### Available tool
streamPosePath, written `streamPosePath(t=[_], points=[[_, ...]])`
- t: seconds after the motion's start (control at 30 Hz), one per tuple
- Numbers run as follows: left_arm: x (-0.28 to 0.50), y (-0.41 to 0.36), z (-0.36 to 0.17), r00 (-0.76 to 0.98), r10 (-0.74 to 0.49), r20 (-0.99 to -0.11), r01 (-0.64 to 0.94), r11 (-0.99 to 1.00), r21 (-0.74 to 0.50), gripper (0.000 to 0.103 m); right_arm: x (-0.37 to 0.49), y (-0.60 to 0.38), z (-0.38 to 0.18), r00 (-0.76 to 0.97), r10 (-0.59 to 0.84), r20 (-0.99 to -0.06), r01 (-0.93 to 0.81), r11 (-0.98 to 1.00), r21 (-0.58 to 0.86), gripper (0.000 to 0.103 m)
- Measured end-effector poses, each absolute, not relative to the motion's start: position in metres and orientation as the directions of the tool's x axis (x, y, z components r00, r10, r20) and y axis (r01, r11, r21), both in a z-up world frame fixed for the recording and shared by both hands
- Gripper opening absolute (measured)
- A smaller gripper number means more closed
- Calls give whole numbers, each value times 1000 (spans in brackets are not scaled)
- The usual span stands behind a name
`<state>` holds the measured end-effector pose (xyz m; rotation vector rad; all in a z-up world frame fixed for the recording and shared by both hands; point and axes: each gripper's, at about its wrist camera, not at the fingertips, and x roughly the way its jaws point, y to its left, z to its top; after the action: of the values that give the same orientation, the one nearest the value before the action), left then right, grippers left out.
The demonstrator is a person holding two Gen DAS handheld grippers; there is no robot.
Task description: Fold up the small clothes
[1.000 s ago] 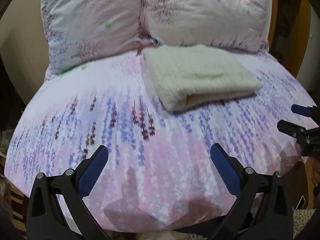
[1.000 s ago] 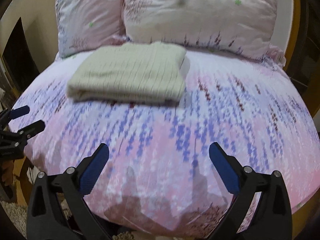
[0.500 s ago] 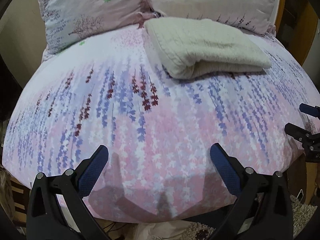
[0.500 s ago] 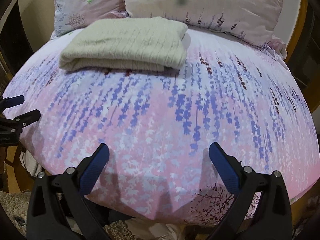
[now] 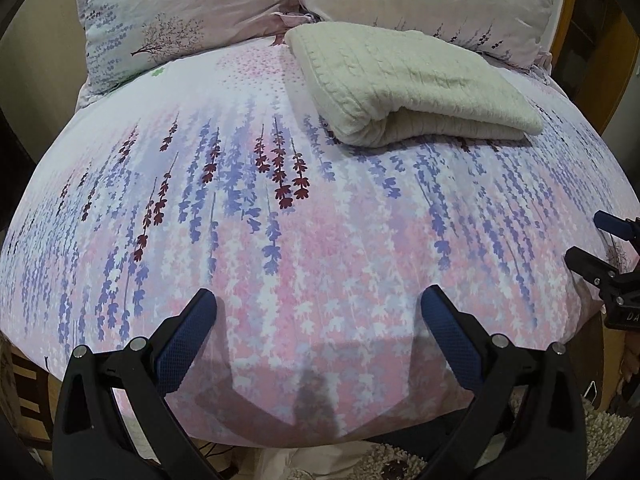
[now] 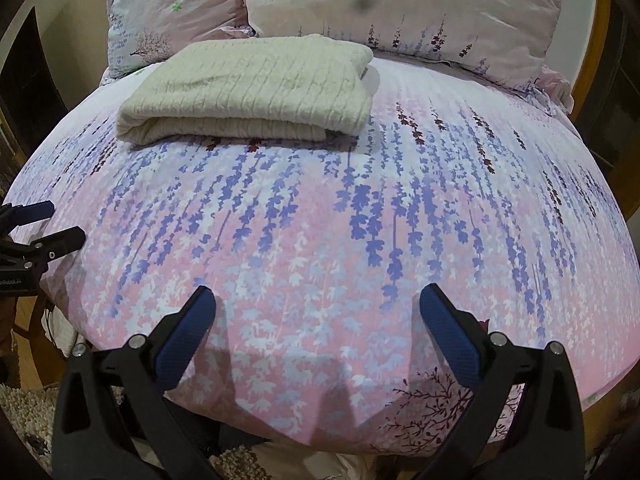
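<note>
Knitwear is all there is to work on: one cream ribbed garment (image 5: 404, 88), folded into a thick pad, lying far up the bed (image 5: 280, 248) just short of the two pillows (image 5: 180, 12). Nothing else that could be called small clothing shows on the floral cover in either view.

Starting at the left, the left gripper (image 5: 318, 316) hangs over the near edge of the mattress with its blue-padded fingers spread wide and nothing between them. From it the garment lies ahead and to the right, well apart, its rounded fold facing the near side and its long axis running roughly across the bed. Between the fingers and that fold is only smooth, bare cover, so the way forward looks open.

Moving right, the right gripper (image 6: 318, 312) hangs over the same near edge, its fingers equally spread and empty. From here the garment (image 6: 256, 88) sits ahead and to the left, again well apart. Neither gripper looks clearly nearer; the pad lies roughly between their two lines of sight.

My guess is that both must travel forward and converge inward to reach it. Beyond the pad the pillows crowd close, leaving little room there, while the near half of the bed offers the free space for spreading or refolding.
</note>
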<state>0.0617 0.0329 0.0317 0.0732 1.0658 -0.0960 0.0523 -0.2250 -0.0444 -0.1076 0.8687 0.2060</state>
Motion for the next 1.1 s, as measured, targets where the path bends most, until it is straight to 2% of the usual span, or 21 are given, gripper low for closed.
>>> streamPosePath(t=[1.1], points=[[60, 34, 32, 487, -42, -873, 108, 994, 12, 102, 53, -225, -44, 629, 132, -766, -216, 976, -10, 101]])
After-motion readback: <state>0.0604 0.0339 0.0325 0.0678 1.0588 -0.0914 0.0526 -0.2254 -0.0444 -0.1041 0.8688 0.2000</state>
